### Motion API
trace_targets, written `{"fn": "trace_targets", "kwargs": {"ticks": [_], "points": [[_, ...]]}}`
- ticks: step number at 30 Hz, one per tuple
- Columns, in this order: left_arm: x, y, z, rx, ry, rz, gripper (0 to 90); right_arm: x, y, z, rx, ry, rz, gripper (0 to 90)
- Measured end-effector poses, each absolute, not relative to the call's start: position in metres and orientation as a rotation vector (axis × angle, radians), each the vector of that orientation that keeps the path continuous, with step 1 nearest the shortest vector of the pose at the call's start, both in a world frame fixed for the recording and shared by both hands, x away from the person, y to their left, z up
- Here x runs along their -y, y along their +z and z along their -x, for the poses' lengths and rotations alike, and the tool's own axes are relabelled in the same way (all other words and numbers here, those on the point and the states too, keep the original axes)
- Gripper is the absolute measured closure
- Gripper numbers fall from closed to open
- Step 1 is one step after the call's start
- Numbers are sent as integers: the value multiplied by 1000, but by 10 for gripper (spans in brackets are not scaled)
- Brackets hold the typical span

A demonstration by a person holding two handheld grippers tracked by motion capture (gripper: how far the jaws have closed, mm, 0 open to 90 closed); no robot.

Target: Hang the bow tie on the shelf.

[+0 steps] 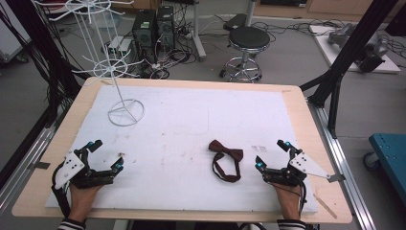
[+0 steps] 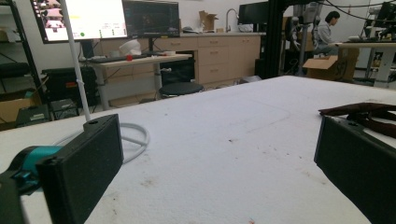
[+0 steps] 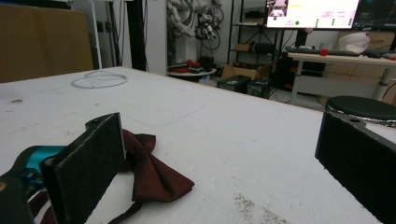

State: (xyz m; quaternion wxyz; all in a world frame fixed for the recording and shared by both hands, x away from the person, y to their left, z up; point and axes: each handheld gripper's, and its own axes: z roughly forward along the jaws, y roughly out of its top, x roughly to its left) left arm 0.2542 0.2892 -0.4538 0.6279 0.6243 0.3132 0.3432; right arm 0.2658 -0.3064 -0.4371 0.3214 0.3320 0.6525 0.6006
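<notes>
A dark red bow tie (image 1: 226, 160) lies on the white surface (image 1: 182, 124) near the right gripper (image 1: 273, 154). Both grippers rest with fingers apart; the left gripper (image 1: 107, 154) is far off.

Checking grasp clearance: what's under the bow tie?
The dark red bow tie lies flat on the white foam sheet, strap looped toward the person. Whatever sits directly beneath the knot is covered.

Dark red bow tie (image 1: 226, 154) lies flat, its strap looped toward the near edge.

A black jaw hides part of the bow tie (image 3: 152, 175); the wire stand's (image 1: 103, 62) top runs past the frame edge.
</notes>
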Motion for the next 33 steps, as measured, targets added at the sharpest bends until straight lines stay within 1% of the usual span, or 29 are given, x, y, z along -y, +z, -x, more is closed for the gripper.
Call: {"fn": "trace_targets", "kwargs": {"ticks": [10, 18, 33], "points": [[-289, -454, -254, -718, 785, -1427, 18, 305, -414, -276, -1895, 1512, -844, 8], [-289, -454, -254, -715, 787, -1433, 18, 295, -394, -293, -2063, 1433, -765, 8], [-289, -454, -254, -719, 786, -1427, 18, 269, -380, -317, -2371, 1235, -642, 9]]}}
